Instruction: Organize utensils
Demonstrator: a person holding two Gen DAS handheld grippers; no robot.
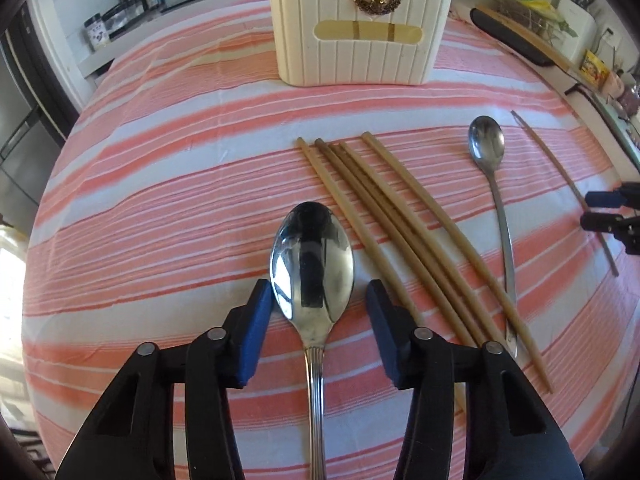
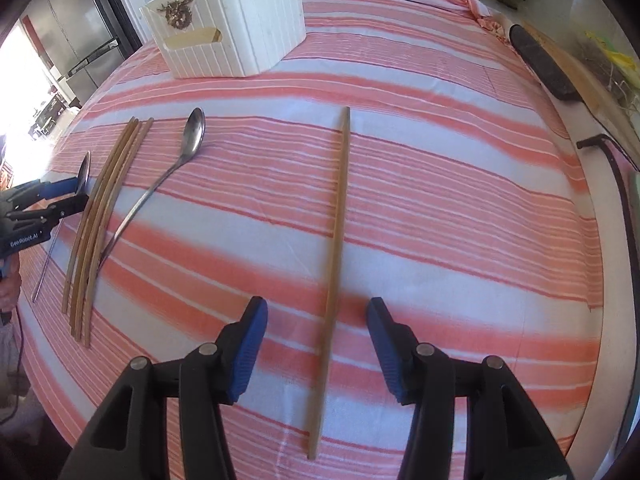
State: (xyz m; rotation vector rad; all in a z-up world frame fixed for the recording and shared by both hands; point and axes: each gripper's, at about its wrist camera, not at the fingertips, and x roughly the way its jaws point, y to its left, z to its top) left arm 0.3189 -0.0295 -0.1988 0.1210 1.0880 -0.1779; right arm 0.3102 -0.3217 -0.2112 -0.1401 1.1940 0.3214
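A large steel spoon point(image 1: 312, 256) lies on the striped cloth, its bowl between the open fingers of my left gripper point(image 1: 318, 292); nothing is gripped. Several bamboo chopsticks point(image 1: 400, 232) lie in a bundle to its right, then a slim long-handled spoon point(image 1: 496, 184). A single chopstick point(image 2: 338, 264) lies apart, running between the open fingers of my right gripper point(image 2: 318, 314). A white ribbed utensil holder point(image 1: 360, 28) with a gold ornament stands at the far side, also in the right wrist view point(image 2: 236, 28). The left gripper point(image 2: 56, 200) shows at the right view's left edge.
Pink-and-white striped cloth point(image 2: 440, 160) covers the table. A dark flat board point(image 2: 544, 64) and a black cable point(image 2: 616, 184) lie along the right edge. Jars and bottles point(image 1: 120, 12) stand on a shelf at the far left. A steel fridge point(image 2: 80, 40) stands beyond the table.
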